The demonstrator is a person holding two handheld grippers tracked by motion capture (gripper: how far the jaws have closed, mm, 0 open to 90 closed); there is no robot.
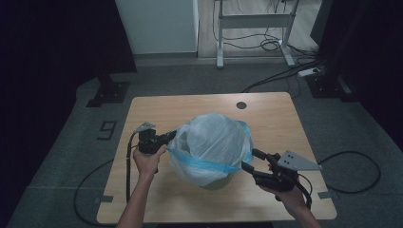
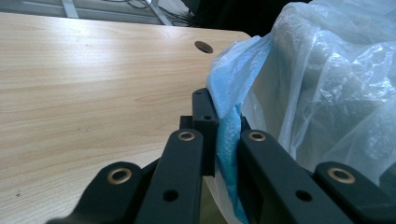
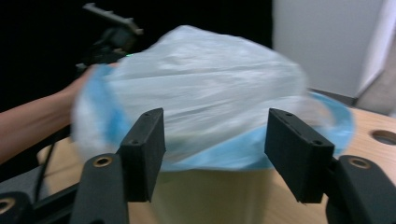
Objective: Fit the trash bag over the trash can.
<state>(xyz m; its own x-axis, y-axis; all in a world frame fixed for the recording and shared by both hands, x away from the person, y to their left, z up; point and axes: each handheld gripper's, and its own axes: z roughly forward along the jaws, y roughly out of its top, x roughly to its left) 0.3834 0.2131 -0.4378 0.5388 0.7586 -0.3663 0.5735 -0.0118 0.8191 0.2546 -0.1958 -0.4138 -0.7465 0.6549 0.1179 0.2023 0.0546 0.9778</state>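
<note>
Translucent blue-banded bag [image 1: 211,145] drapes, seemingly loosely, over a pale bin [image 3: 210,196].

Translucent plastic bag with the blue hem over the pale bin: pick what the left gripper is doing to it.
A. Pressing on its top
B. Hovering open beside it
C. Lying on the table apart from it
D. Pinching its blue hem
D: the left gripper has its jaws shut on the blue hem of the translucent plastic bag.

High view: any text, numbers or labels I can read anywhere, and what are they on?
"9": a dark marking on the grey floor, left of the table.
No print is legible on the plastic bag, the bin under it, or the table.
</note>
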